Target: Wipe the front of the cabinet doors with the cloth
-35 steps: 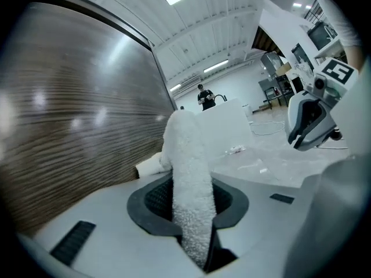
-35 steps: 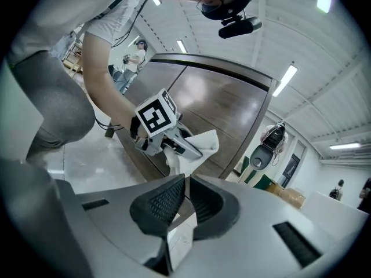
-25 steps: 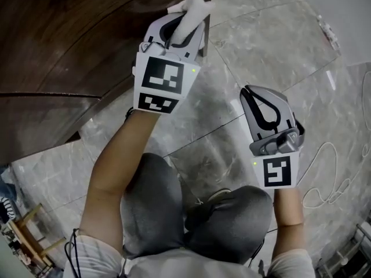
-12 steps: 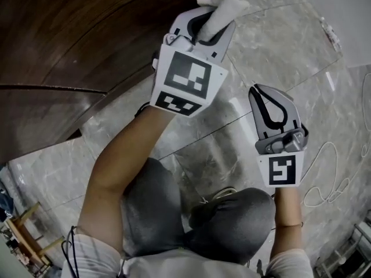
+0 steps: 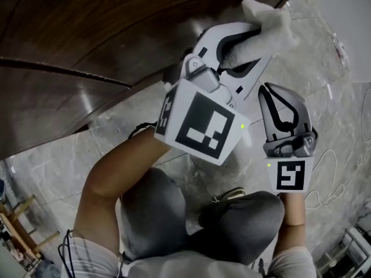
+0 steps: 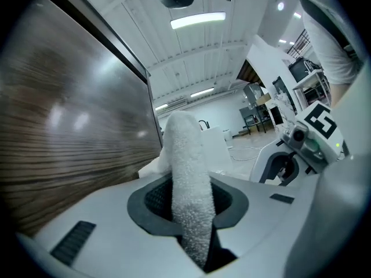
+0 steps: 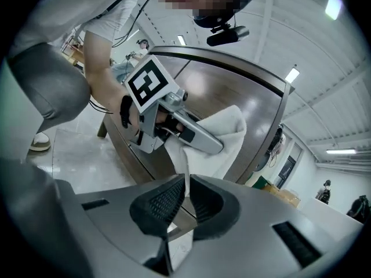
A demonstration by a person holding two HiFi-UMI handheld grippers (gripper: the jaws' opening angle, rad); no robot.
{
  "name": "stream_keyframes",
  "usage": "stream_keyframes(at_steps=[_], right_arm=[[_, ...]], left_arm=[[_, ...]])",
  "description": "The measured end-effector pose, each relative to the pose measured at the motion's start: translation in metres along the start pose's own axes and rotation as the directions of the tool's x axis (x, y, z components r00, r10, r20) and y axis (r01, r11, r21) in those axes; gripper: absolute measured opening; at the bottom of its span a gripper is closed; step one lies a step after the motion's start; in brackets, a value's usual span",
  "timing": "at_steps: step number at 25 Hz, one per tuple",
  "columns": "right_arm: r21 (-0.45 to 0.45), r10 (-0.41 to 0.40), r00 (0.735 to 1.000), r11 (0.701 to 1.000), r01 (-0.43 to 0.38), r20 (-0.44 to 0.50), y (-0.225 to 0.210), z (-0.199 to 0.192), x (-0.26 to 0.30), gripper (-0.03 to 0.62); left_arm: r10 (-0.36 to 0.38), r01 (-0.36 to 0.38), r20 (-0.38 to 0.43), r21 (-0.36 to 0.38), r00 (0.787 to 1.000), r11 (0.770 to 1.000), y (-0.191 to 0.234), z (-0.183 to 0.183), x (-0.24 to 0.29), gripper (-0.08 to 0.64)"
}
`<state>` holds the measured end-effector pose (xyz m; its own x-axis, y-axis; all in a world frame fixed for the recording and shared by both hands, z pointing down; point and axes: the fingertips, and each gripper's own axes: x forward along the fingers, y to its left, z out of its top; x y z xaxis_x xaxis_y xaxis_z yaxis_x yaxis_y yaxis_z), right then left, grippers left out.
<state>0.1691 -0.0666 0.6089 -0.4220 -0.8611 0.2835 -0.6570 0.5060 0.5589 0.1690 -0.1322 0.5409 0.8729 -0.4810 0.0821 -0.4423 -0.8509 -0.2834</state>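
Two tongs in view: left tongs (image 5: 246,42) clamped on the white cloth (image 5: 268,23), pressed near the cabinet door (image 5: 87,28) right edge, right tongs (image 5: 277,97) together and empty nearby, so wiping looks underway, remaining door front unclear.

I see the cloth (image 5: 271,23) at about 1 o'clock in the head view. It is white, nubby terry, bunched into a thick roll and pinched between the jaws of the left gripper (image 5: 258,42), with its loose end sticking out past the tips. It seems to press on the cabinet door (image 5: 87,33) near the door's edge. The door is dark brown wood grain (glossy, catching the ceiling lights) and fills 9 to 12 o'clock.
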Motion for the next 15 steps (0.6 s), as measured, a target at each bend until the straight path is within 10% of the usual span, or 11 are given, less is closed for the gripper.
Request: stream_keyframes(at_steps=[15], right_arm=[[0.213, 0.036, 0.999, 0.977, -0.029, -0.032, -0.030, 0.100, -0.022, 0.051]], left_arm=[[0.004, -0.030, -0.174, -0.149, 0.985, 0.988, -0.001, 0.047, -0.086, 0.104]])
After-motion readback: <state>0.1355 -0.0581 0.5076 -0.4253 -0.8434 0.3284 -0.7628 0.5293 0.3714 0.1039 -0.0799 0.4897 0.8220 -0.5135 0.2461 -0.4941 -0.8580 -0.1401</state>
